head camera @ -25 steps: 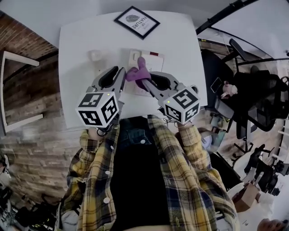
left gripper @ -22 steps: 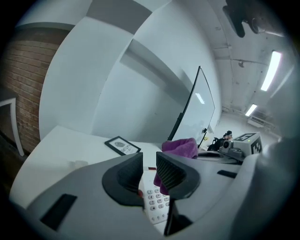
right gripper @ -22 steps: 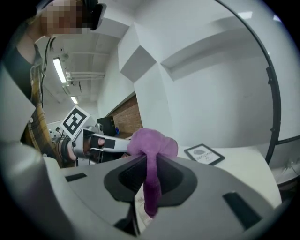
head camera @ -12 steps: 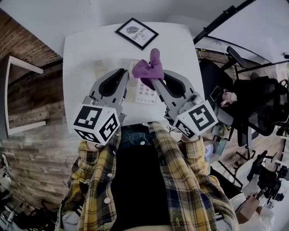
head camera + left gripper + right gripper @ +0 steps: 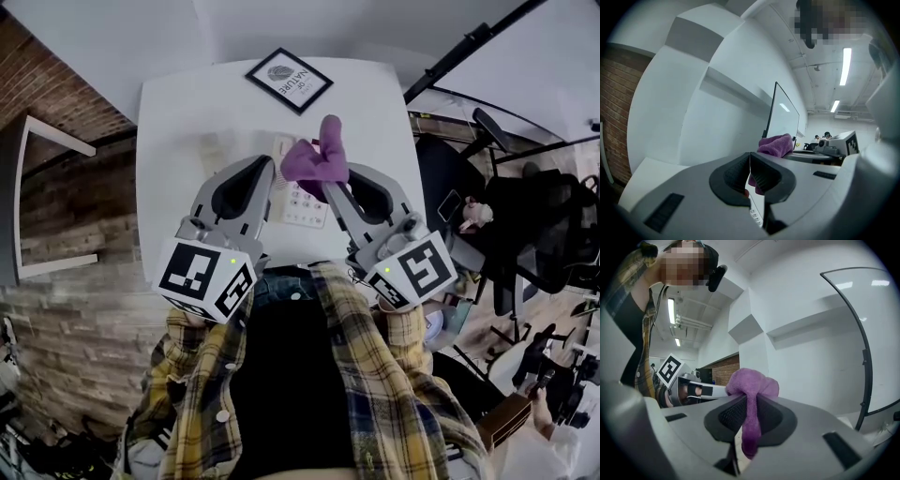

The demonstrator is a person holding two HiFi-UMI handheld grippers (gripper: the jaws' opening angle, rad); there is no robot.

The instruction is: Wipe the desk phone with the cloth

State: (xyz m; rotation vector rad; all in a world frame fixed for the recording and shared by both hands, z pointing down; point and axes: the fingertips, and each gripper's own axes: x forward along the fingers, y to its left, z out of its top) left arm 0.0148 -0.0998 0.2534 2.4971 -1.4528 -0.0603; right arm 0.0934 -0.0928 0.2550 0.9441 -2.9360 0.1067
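Above the desk phone [image 5: 302,202], right gripper [image 5: 333,195] pinches the cloth [image 5: 317,159]; left gripper [image 5: 750,158] has just closed empty.

The left gripper [image 5: 750,161], jaws just closed together with nothing between them, fills the lower frame; a purple cloth [image 5: 776,143] rises beyond, centre.
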